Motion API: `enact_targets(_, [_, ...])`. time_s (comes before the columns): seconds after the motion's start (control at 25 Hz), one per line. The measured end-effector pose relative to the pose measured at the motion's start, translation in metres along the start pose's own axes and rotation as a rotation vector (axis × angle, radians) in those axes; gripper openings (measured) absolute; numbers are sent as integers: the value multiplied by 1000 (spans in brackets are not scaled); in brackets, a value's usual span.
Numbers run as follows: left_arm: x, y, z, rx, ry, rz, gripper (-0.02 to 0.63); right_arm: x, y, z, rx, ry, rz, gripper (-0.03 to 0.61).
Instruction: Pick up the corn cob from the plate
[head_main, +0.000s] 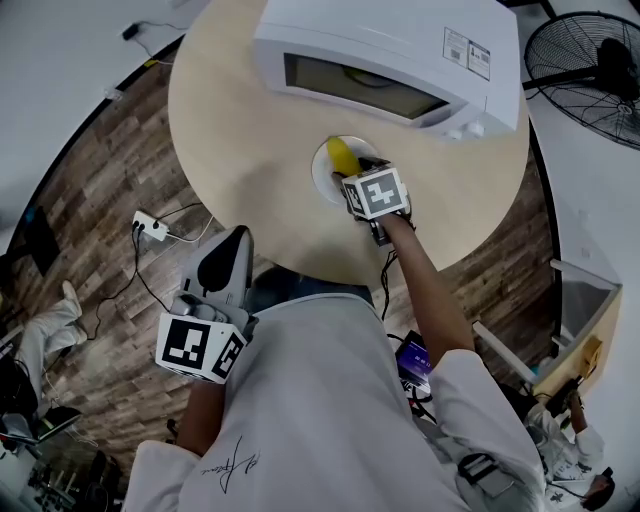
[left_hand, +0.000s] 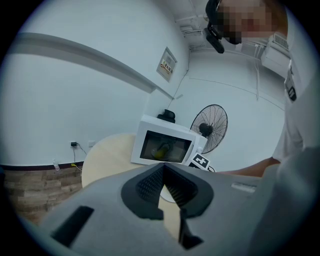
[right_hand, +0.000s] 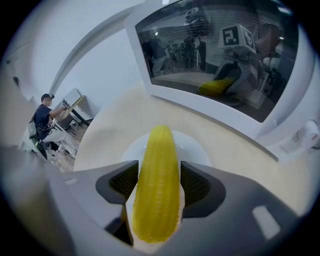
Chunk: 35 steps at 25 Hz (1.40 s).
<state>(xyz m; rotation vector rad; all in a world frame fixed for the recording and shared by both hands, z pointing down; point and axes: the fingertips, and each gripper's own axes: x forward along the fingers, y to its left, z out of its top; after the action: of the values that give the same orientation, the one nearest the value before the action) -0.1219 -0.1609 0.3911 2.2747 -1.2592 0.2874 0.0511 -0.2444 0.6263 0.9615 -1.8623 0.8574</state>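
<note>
The right gripper (right_hand: 159, 181) points steeply down with its jaws wide, one on each side of the corn cob (right_hand: 160, 150). The cob lies on the white plate (right_hand: 197, 150) in front of the microwave (right_hand: 215, 65). The grasp looks lined up but not closed, so closing and lifting are left. The left gripper (left_hand: 163, 182) is closed on nothing.

Even, cool indoor light — soft shadows, strong fisheye bending, dark vignetted corners.
</note>
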Motion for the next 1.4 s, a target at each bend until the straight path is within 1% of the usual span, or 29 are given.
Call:
enact_targets(0.2, [4,-3,1,-1,-1,-12,-2,7,-2,-2,7,24,-19,282])
enact_targets(0.64, [4,-4,-2,-7,4,-16,-2,10,-2,-3,-14,53,-71,275])
enact_targets(1.4, [-2,-3,-1,-15,-3,-13,-2,6,-5,-5,30,51,-92,270])
